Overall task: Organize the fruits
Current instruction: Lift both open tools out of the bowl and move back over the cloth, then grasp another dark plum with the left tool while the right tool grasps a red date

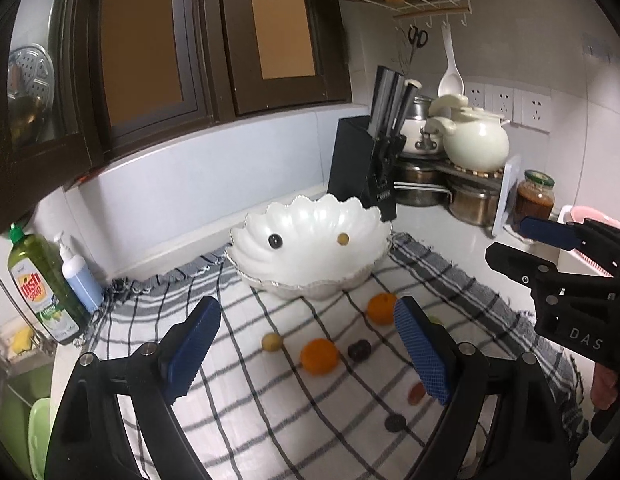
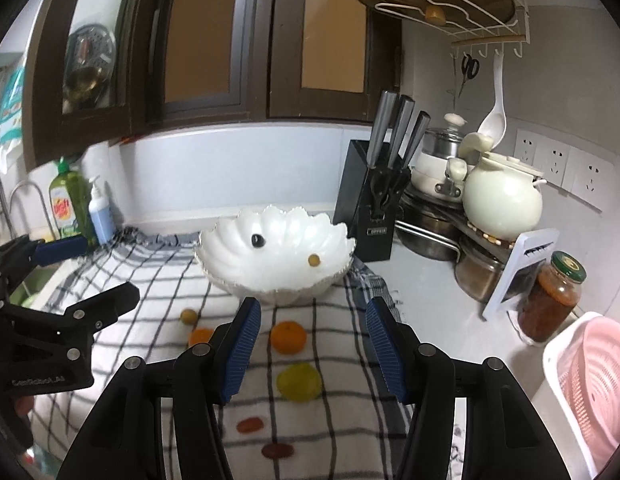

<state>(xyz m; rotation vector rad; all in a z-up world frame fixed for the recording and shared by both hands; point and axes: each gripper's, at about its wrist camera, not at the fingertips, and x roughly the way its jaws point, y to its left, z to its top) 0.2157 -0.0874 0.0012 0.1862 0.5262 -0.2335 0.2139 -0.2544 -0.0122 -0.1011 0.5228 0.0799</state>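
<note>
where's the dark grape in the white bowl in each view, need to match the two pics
Left wrist view: the dark grape lies left of centre inside the white bowl, just above the picture's middle.
Right wrist view: the dark grape lies upper left inside the white bowl, above the gap between the right gripper's fingers.
Shared landmark: the black knife block stands behind the bowl's right edge in both.

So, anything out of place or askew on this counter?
Nothing spilled or damaged. The white scalloped bowl looks tipped toward the camera, holding only a dark grape and a yellowish one. The tangerines and other fruit lie scattered on the checked cloth.
</note>
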